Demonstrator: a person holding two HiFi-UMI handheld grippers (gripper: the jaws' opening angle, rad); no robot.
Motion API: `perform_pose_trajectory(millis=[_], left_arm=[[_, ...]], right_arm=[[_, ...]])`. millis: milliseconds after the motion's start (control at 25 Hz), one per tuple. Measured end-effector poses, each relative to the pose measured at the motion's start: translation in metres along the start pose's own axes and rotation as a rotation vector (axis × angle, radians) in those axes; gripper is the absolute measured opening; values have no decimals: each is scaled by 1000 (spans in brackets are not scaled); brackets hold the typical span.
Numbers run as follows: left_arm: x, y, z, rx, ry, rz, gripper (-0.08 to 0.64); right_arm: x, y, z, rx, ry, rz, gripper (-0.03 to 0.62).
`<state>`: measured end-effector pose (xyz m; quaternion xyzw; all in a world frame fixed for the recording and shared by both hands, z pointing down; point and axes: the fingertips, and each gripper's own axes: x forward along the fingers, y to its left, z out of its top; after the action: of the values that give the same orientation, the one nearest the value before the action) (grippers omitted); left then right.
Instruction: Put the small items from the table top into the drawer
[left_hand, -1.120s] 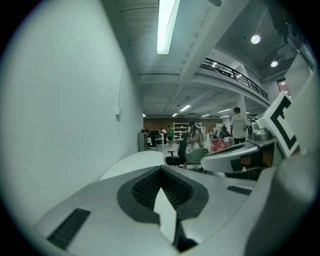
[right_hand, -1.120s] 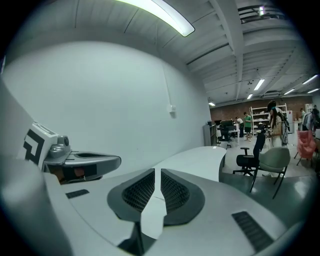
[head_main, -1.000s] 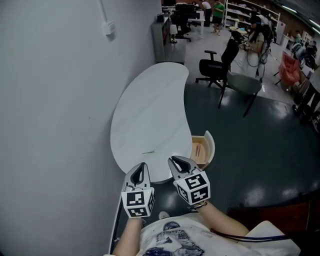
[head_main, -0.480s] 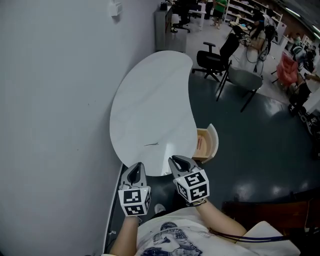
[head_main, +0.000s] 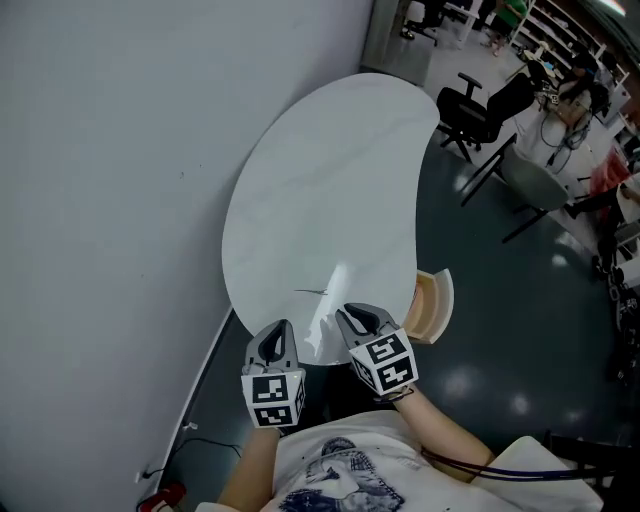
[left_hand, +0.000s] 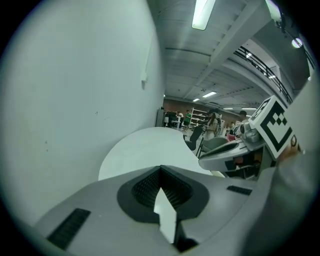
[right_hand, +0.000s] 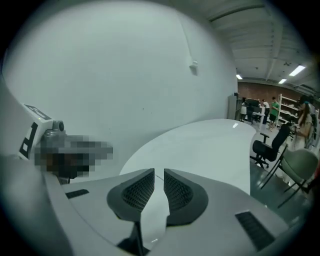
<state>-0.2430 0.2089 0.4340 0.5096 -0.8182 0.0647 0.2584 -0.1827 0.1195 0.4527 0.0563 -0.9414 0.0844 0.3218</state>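
**Head view.**
- Table (head_main: 320, 180): white, kidney-shaped, set against the wall. It fills more of the frame than a second ago, and the view now looks more steeply down on it.
- Thin dark item (head_main: 310, 292): lies alone on the top near the front edge and has not shifted. It is too slight to identify, possibly a pen or a stick. No other small item shows on the top.
- Drawer (head_main: 436, 305): stands pulled out at the table's right front, as before. Its contents cannot be made out.
- Left gripper (head_main: 274, 332) and right gripper (head_main: 352, 318): side by side at the near rim, both short of the item, neither touching it. Both have closed in on the table edge since the earlier frames.

**Left gripper view.**
- Jaws pressed together at the tips, with nothing between them. The table top (left_hand: 145, 147) lies beyond, and the right gripper's body stands close on the right.

**Right gripper view.**
- Jaws parted by a slim slit and empty. The bare table (right_hand: 200, 145) shows through the gap. The item is not in this view.

**Reading for the task.**
- This looks like an approach, with no pick-up begun. The right gripper sits nearer both item and drawer, so it seems the likelier one to take the item. Its narrow gap may suit so thin a thing. The open drawer needs no further handling.
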Motion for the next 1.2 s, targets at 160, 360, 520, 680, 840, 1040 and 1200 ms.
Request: perform_pose_trajectory(millis=[160, 360, 520, 680, 840, 1040, 1200], left_arm=[[30, 7, -2, -50, 19, 75, 34], [58, 12, -6, -124, 36, 179, 34], [68, 22, -11, -177, 45, 250, 34], [72, 32, -21, -229, 53, 315, 34], [67, 38, -38, -280, 73, 373, 34], [65, 43, -57, -320, 104, 416, 34], [62, 50, -66, -350, 118, 459, 34]], right_arm=[[33, -13, 6, -64, 50, 108, 55], [64, -25, 6, -146, 108, 229, 57], [84, -24, 4, -195, 153, 308, 64], [104, -18, -10, -258, 219, 397, 86], [125, -13, -32, -351, 283, 453, 108], [149, -15, -55, -447, 362, 458, 107], [159, -16, -67, -498, 401, 477, 107]])
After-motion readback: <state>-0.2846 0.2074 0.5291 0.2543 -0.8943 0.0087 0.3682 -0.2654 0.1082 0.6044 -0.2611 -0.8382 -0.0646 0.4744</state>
